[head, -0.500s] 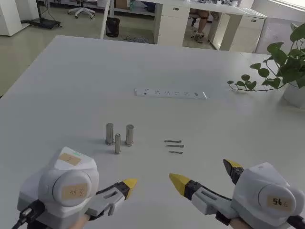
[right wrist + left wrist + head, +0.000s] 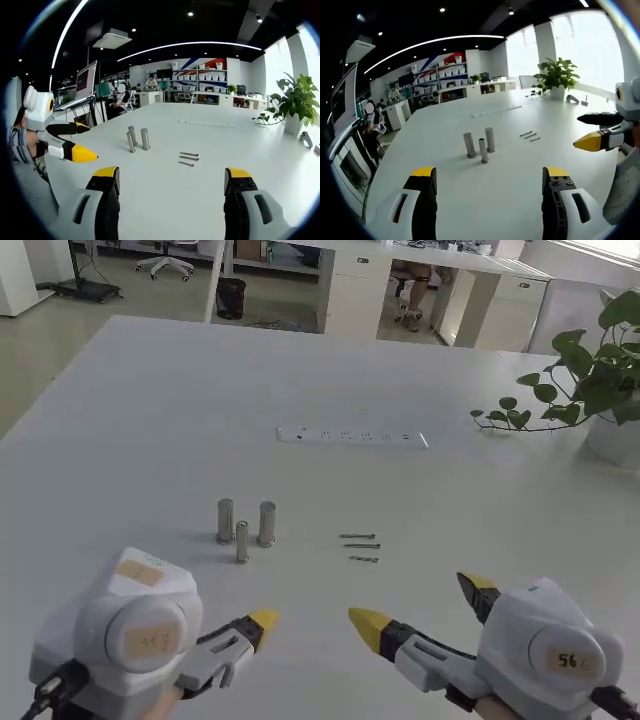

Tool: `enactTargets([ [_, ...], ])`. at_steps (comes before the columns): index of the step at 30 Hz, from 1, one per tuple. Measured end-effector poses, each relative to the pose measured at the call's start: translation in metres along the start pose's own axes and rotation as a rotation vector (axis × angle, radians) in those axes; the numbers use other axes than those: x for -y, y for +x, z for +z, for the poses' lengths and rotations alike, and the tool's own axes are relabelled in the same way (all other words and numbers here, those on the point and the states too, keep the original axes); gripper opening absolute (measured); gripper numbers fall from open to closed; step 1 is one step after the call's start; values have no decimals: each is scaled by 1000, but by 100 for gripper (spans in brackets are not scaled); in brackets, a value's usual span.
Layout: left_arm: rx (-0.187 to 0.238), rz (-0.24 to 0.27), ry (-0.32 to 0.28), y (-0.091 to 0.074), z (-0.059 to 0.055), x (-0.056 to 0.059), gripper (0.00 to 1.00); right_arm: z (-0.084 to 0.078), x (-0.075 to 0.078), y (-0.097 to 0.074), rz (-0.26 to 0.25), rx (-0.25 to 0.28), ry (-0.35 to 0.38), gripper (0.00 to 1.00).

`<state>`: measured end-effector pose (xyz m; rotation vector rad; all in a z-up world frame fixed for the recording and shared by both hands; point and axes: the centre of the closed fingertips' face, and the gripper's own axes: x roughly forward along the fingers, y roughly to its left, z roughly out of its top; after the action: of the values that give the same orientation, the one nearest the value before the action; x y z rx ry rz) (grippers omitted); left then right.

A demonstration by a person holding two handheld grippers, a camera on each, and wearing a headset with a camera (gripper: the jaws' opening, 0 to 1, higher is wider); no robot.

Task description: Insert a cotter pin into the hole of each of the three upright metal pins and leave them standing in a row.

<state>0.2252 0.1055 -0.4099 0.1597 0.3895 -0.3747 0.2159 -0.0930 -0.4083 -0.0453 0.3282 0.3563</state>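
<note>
Three upright metal pins (image 2: 242,525) stand in a tight cluster on the white table, the shortest one in front (image 2: 483,149) (image 2: 138,138). To their right, three small cotter pins (image 2: 361,547) lie flat, one behind another (image 2: 530,135) (image 2: 189,158). My left gripper (image 2: 240,632) hovers near the table's front, open, with nothing between its yellow-tipped jaws (image 2: 489,173). My right gripper (image 2: 420,602) is level with it on the right, also open and holding nothing (image 2: 172,173). Both are well short of the pins.
A white power strip (image 2: 350,436) lies across the table beyond the pins. A potted plant (image 2: 590,370) trails leaves over the far right corner. Bare tabletop (image 2: 150,440) lies all around the pins. Desks and chairs stand behind the table.
The head view has shifted slightly. Both grippers stay open near the front edge, drawn back a touch from the pins. Pins and cotter pins have not moved.
</note>
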Motion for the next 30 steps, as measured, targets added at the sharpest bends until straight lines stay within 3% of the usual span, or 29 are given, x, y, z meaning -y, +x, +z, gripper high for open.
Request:
enactTargets([
  [30, -8, 2, 10, 0, -2, -1, 82, -1, -3, 0, 16, -8, 11, 85],
])
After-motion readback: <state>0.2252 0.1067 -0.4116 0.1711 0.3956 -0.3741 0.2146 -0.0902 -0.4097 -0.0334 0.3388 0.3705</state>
